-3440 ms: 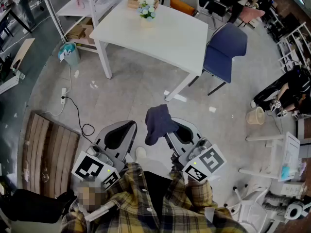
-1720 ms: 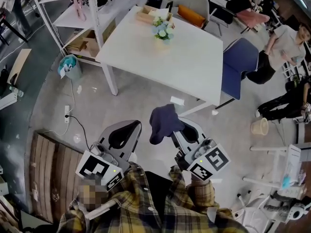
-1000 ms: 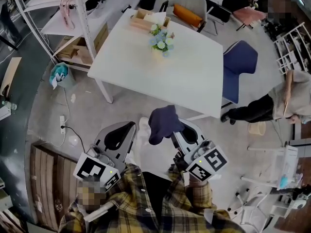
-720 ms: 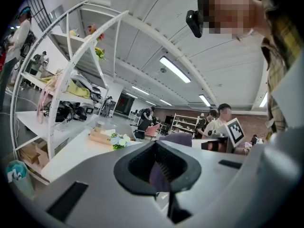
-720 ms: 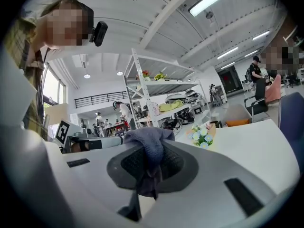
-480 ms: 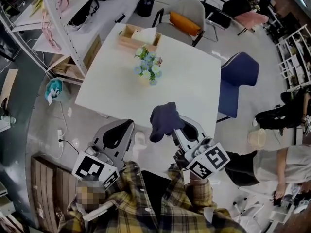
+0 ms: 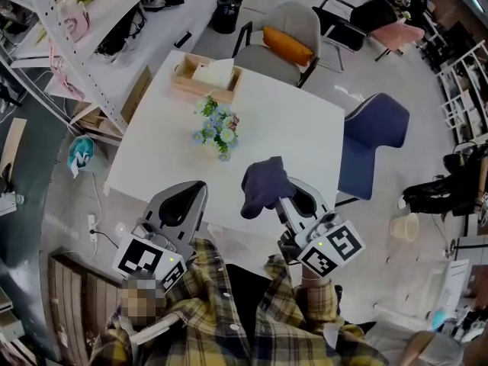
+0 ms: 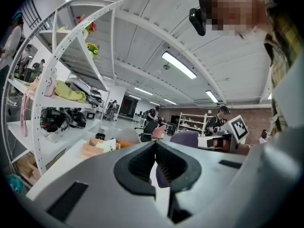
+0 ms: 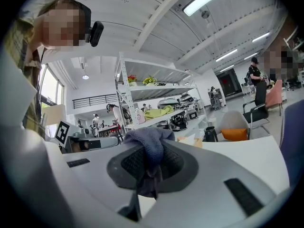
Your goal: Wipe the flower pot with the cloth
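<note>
A small pale pot of blue and white flowers (image 7: 216, 133) stands near the middle of the white table (image 7: 290, 139). My right gripper (image 7: 277, 195) is shut on a dark blue cloth (image 7: 263, 184), which bunches over its jaws and hangs above the table's near edge. The right gripper view shows the cloth (image 9: 150, 146) pinched between the ribbed pads, with a tail hanging below. My left gripper (image 7: 197, 190) reaches just over the near edge, below and left of the pot. Its jaws (image 8: 155, 148) are shut with nothing between them. Both grippers are short of the pot.
A wooden box holding white paper (image 7: 204, 77) sits at the table's far side. A grey chair with an orange cushion (image 7: 284, 40) stands behind the table, a blue chair (image 7: 374, 139) to its right. White shelving (image 7: 69, 29) and a teal bin (image 7: 80, 152) are at left.
Both grippers have come forward from the floor area to the table's near edge. The pot and table now lie much closer. The cloth stays in the right gripper.
</note>
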### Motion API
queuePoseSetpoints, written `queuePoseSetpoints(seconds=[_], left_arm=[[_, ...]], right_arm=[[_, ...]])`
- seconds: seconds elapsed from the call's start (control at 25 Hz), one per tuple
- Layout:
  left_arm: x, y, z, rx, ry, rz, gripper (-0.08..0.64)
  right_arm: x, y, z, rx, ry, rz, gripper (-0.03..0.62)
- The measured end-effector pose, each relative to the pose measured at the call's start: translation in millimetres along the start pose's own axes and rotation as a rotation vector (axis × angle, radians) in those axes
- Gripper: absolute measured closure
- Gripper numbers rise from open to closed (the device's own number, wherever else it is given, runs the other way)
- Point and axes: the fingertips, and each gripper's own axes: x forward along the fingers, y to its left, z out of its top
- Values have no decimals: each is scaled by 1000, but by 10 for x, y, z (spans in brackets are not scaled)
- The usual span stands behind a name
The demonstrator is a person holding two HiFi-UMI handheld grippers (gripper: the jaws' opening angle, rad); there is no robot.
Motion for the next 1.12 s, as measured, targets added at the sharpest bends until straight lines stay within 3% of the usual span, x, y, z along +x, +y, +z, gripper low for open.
queuePoseSetpoints(seconds=[0.32, 1.12], left_arm=[[248, 357, -80, -12, 57, 28, 551], [439, 1085, -119, -14, 144, -65, 551]], right_arm=[[307, -268, -24, 37, 33, -22, 571], [785, -568, -52, 100, 26, -211, 571]])
